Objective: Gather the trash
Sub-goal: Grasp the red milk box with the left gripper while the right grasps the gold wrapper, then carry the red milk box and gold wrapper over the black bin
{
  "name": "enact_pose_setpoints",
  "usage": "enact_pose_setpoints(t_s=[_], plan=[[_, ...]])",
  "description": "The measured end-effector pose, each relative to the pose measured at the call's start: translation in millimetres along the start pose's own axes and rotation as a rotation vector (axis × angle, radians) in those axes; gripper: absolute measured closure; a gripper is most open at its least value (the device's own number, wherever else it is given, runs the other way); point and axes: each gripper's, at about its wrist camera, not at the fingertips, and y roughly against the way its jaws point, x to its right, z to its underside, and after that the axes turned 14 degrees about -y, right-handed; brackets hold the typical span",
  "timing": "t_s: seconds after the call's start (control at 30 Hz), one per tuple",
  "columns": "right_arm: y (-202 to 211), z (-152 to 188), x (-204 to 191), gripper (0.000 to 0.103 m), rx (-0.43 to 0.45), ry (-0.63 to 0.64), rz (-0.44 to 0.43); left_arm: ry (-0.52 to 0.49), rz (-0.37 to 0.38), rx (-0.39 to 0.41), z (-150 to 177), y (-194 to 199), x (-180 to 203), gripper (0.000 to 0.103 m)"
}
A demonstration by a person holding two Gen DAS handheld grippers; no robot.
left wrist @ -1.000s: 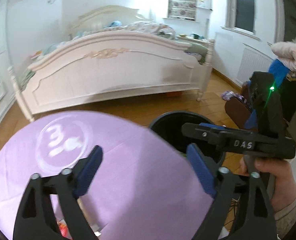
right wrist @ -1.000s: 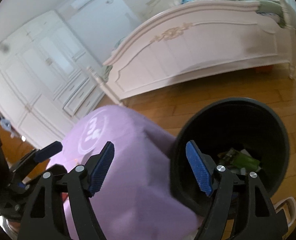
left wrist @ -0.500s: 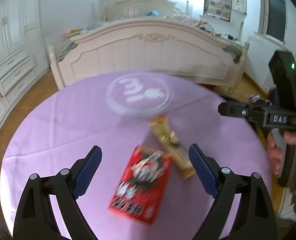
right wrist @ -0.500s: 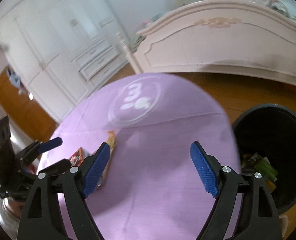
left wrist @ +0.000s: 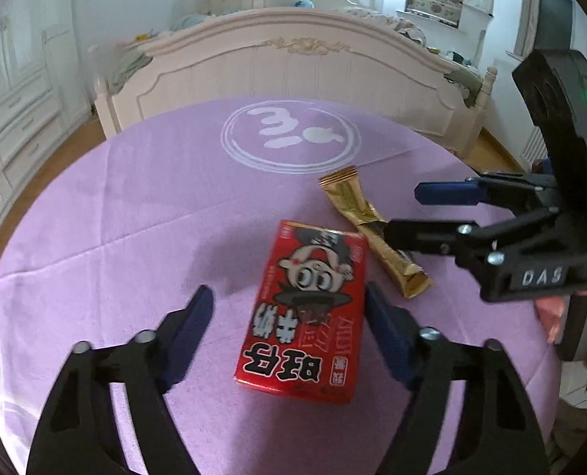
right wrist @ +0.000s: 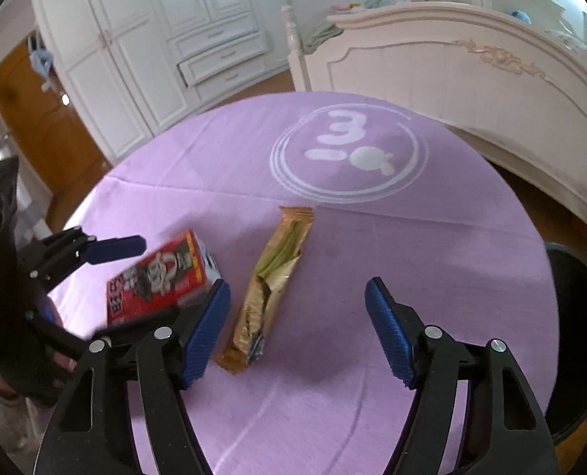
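Note:
A red snack box (left wrist: 305, 308) lies flat on the purple tablecloth (left wrist: 135, 217). It sits between the closing jaws of my left gripper (left wrist: 291, 316). The right pad is close to the box's edge and the left pad stands apart from it. A torn gold wrapper (right wrist: 269, 289) lies just right of the box (right wrist: 158, 277). My right gripper (right wrist: 297, 316) hangs over the wrapper with its jaws closing, and neither pad presses on it. Seen from the left wrist, the right gripper (left wrist: 416, 213) reaches in from the right over the wrapper (left wrist: 352, 198).
A black bin (right wrist: 578, 336) stands on the wood floor beside the table's right edge. A cream bed (left wrist: 293, 71) fills the far side. White wardrobes (right wrist: 135, 39) and a wooden door (right wrist: 36, 111) are at the left. A hand (left wrist: 550, 312) holds the right gripper.
Both views swung from the black bin to the tabletop, bringing the red box and the gold wrapper between the jaws. Both grippers came lower and their jaws narrowed.

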Motion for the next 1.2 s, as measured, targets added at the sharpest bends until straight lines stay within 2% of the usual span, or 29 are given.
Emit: enact_pose_setpoints(t_s=[0.13, 0.3, 0.37, 0.57, 0.6, 0.77, 1.0, 1.2], plan=[[-13, -1, -7, 0.040, -0.026, 0.024, 0.024, 0.033, 0.008, -0.008, 3, -2, -8, 0.037], [-20, -5, -13, 0.047, -0.033, 0.060, 0.054, 0.064, 0.001, 0.000, 4, -2, -16, 0.051], [-22, -6, -16, 0.050, -0.033, 0.089, 0.072, 0.078, -0.002, 0.003, 5, -1, -19, 0.051], [-24, -8, -16, 0.077, -0.032, 0.128, 0.077, 0.096, -0.005, 0.017, 4, 1, -23, 0.052], [-23, -9, -13, 0.081, -0.032, 0.115, 0.067, 0.097, -0.005, 0.018, 3, 1, -24, 0.052], [-7, -17, 13, 0.083, 0.010, -0.012, -0.042, 0.092, 0.000, 0.044, -9, 7, -21, 0.052], [37, -18, 75, 0.083, 0.146, -0.220, -0.152, 0.032, 0.014, 0.096, -50, 10, 5, 0.051], [78, -11, 139, 0.083, 0.262, -0.371, -0.138, -0.062, 0.066, 0.141, -95, -1, 52, 0.051]])
